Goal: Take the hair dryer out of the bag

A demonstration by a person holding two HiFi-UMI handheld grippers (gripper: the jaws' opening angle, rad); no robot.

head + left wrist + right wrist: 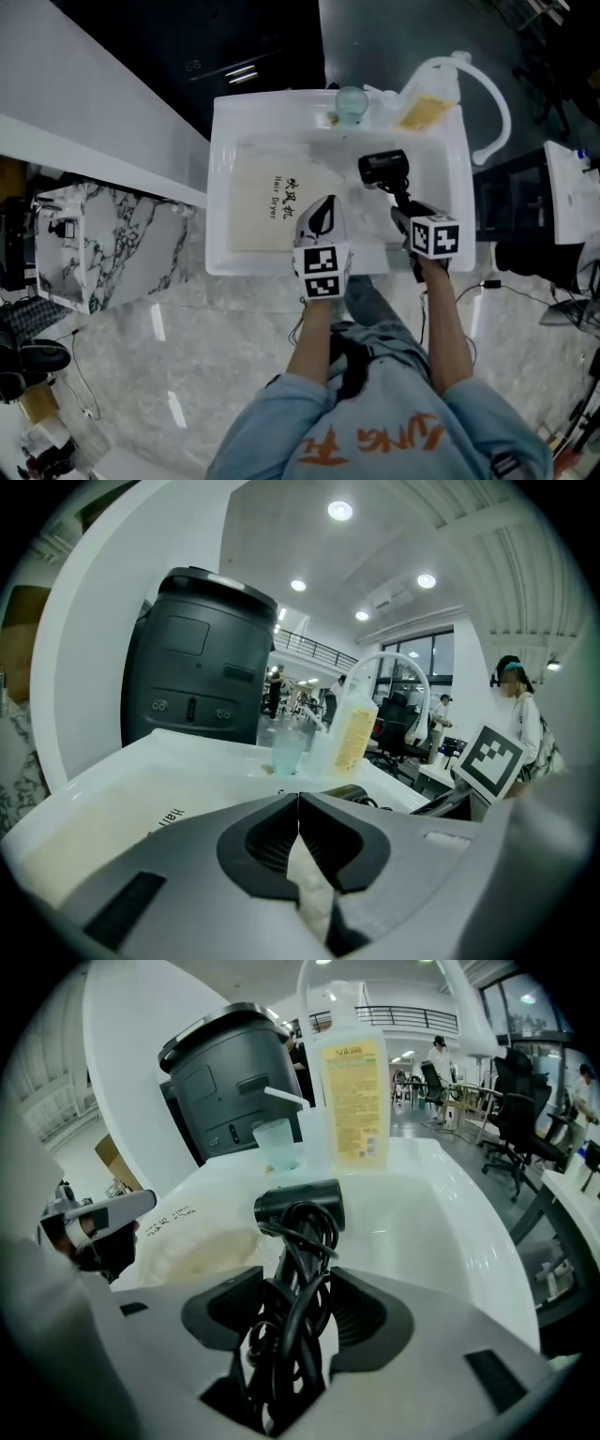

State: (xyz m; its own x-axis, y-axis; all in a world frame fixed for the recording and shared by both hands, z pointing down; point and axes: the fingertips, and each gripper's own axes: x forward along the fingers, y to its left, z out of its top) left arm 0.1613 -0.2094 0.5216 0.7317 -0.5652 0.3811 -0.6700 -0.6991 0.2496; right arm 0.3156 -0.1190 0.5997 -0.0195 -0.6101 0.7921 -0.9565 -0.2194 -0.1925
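Note:
A beige cloth bag [267, 197] printed "Hair Dryer" lies flat in the white basin [220, 141]. My left gripper [319, 217] is shut on the bag's near right edge; a fold of cream cloth [311, 892] shows pinched between its jaws [298, 808]. The black hair dryer [384, 169] is outside the bag, over the right half of the basin. My right gripper [405, 208] is shut on its handle, with the black cord wound round it [295, 1307]. The dryer's head [300, 1206] points away from me. The bag [202, 1251] and left gripper [94, 1218] show at left.
On the basin's back rim stand a pale blue cup [350, 103] and a clear bottle with a yellow label [427, 98], beside a white curved faucet [492, 103]. A black bin [197, 663] stands behind. A white counter and marble block [103, 244] are to the left.

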